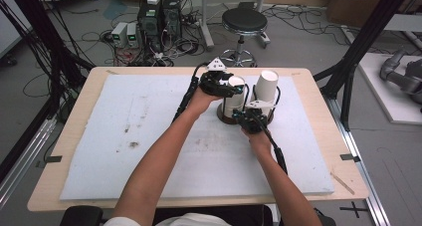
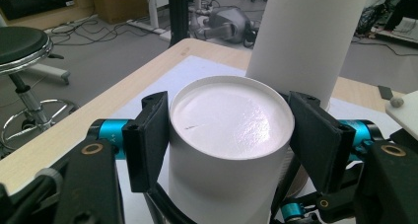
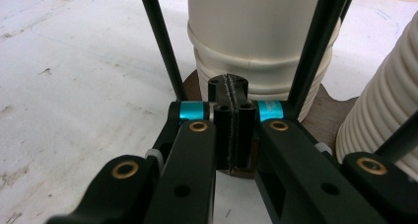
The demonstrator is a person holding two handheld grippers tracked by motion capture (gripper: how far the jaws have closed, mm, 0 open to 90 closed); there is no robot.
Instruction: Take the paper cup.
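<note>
Toward the far edge of the table, right of centre, two white cylindrical cups stand on dark round bases on the white foam mat (image 1: 149, 136). The nearer cup (image 2: 231, 130) sits upright, its flat white top facing up. The left gripper (image 2: 229, 135) straddles this cup just under its rim, one black jaw at each side; the pads lie against or just beside the wall, and firm contact cannot be confirmed. The taller cup (image 2: 305, 36) stands just beyond it, apart from the jaws.

The right gripper (image 3: 231, 125) is low at the ribbed foot of a cup (image 3: 256, 51), over the brown base (image 3: 335, 110), its jaws pressed together with nothing seen between them. A second ribbed body (image 3: 384, 100) stands close at the right of that view.

Assessment: the work is at an early stage. The left grasp on the cup is placed or nearly so, and the cup has not left its base. The lift and whatever placement follows remain. The right gripper appears set to steady the base, though that is judgement only.
</note>
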